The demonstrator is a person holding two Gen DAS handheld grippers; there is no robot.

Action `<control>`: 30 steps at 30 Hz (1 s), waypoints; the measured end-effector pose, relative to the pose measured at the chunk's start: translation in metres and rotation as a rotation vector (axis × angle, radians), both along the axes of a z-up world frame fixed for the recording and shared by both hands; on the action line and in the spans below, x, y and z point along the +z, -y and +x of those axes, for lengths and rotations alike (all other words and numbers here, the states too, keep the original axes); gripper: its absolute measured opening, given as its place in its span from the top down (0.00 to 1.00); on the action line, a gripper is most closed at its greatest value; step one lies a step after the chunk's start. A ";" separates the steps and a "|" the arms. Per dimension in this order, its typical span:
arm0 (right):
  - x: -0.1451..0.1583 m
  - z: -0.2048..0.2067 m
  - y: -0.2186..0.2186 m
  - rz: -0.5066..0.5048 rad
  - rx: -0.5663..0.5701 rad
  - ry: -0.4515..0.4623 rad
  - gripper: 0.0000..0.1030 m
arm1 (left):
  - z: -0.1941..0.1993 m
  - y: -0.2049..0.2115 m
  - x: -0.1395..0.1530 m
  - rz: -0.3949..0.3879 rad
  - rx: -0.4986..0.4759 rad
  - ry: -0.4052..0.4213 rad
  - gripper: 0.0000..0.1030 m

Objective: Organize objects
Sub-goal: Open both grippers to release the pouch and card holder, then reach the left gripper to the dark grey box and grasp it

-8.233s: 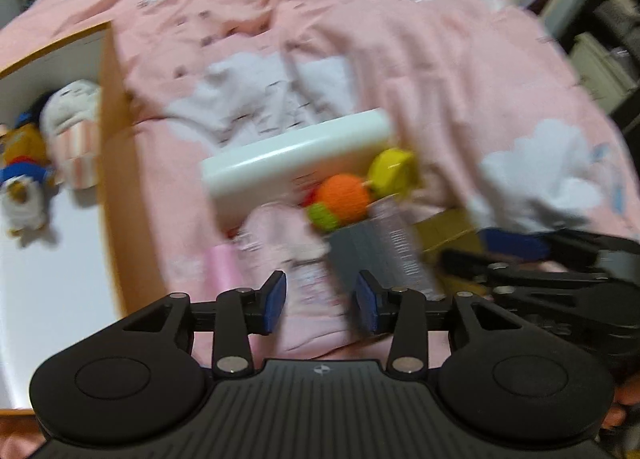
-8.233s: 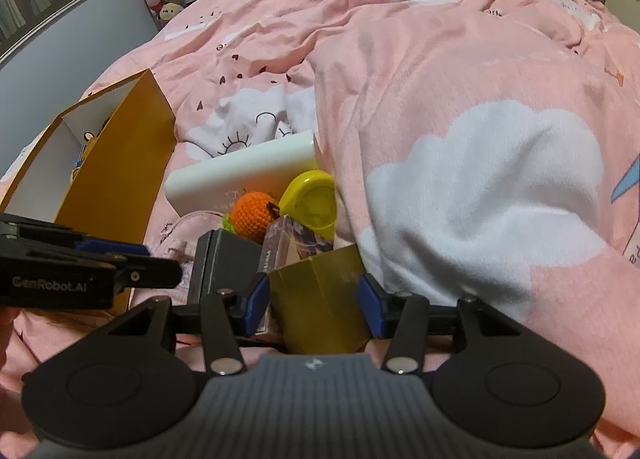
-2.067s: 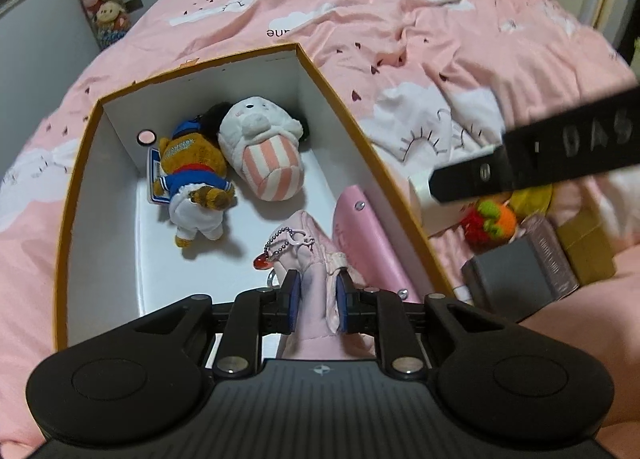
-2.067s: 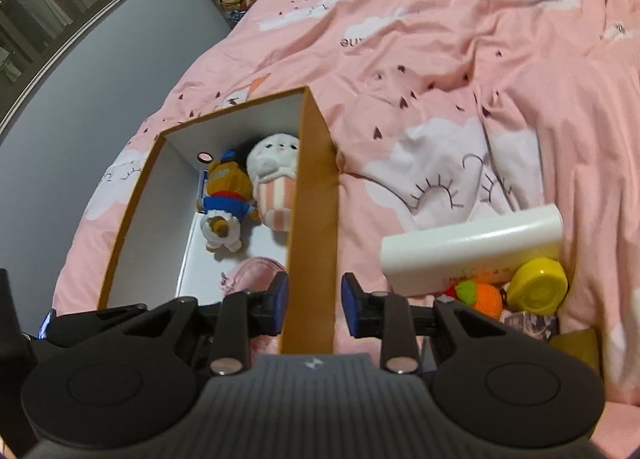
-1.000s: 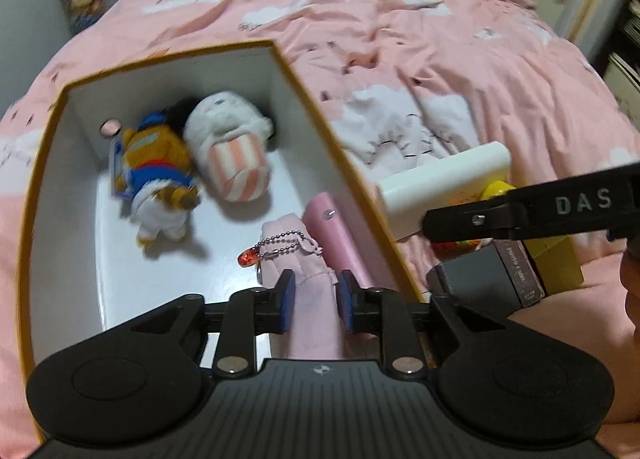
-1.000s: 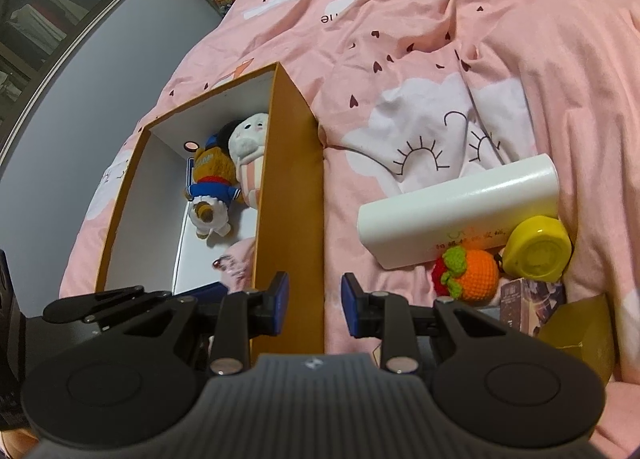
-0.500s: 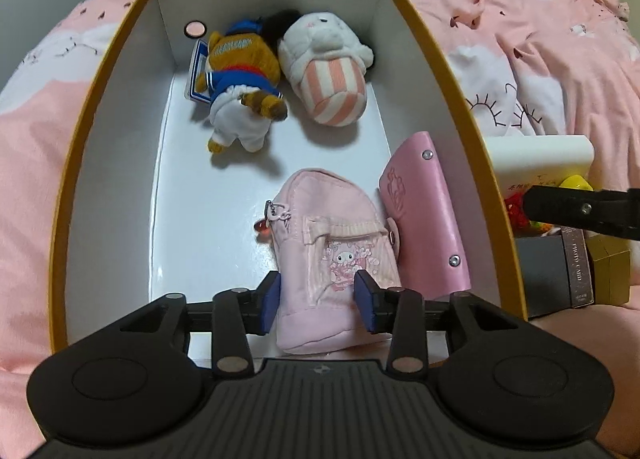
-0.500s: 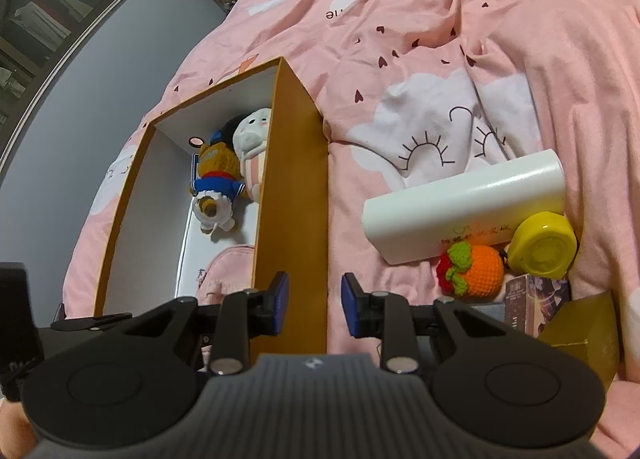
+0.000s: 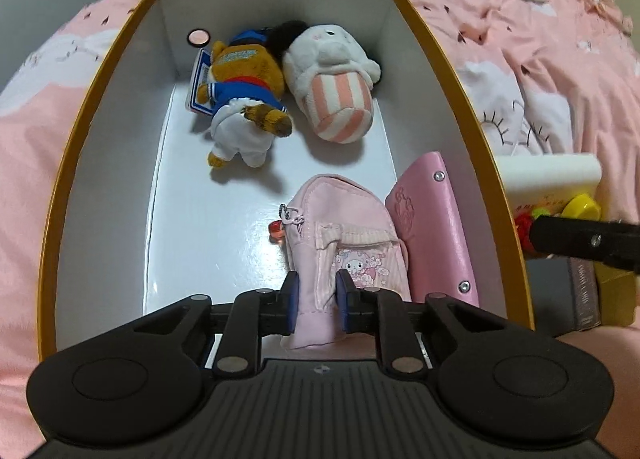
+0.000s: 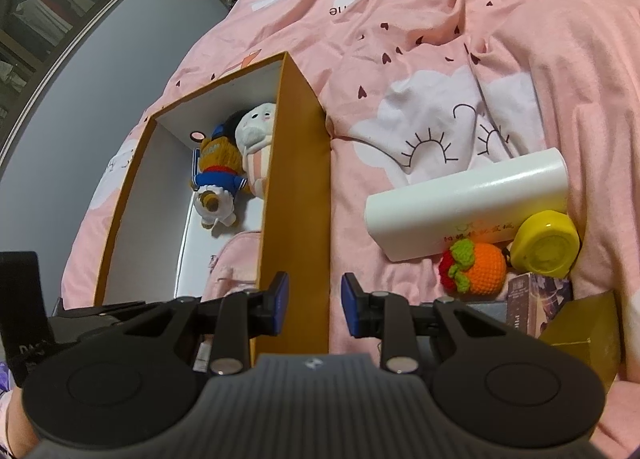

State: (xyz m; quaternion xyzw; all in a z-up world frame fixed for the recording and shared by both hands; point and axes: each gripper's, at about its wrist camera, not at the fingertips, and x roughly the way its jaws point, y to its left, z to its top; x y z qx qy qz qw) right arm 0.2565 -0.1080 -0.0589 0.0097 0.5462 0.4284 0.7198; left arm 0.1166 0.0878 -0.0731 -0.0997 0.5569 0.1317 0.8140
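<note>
Left tool (image 9: pixel 317 300) is closing again on the pink pouch (image 9: pixel 345 243), released half a second ago and now lying near-right in the box (image 9: pixel 472 131); repositioning seems likely; right tool (image 10: pixel 313 304) stands apart, astride the box wall.

A pink cloud-print bedspread (image 10: pixel 460 39) lies beside a grey wall (image 10: pixel 100 59).

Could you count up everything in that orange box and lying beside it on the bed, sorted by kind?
Plush toys in the box: 2, a bear in blue and a white striped one
Pink pouches or cases in the box: 2
Boxes on the bed: 4
Crocheted fruit: 1
Yellow round case: 1
Total: 10
</note>
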 end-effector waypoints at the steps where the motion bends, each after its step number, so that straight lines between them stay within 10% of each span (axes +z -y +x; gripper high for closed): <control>1: -0.001 0.000 -0.001 -0.002 0.001 0.000 0.70 | 0.000 0.001 -0.001 0.005 -0.004 -0.004 0.74; 7: 0.004 0.001 0.004 0.005 -0.003 0.014 0.70 | -0.005 0.010 0.007 0.092 -0.041 0.024 0.57; 13: 0.016 0.014 0.032 0.003 -0.057 0.054 0.70 | -0.019 0.035 0.051 0.192 -0.108 0.218 0.55; 19: 0.023 0.023 0.074 -0.021 -0.095 0.100 0.70 | -0.020 0.077 0.086 0.049 -0.288 0.334 0.55; 30: -0.006 0.029 0.124 -0.128 -0.155 0.136 0.70 | 0.014 0.143 0.033 -0.116 -0.357 0.170 0.55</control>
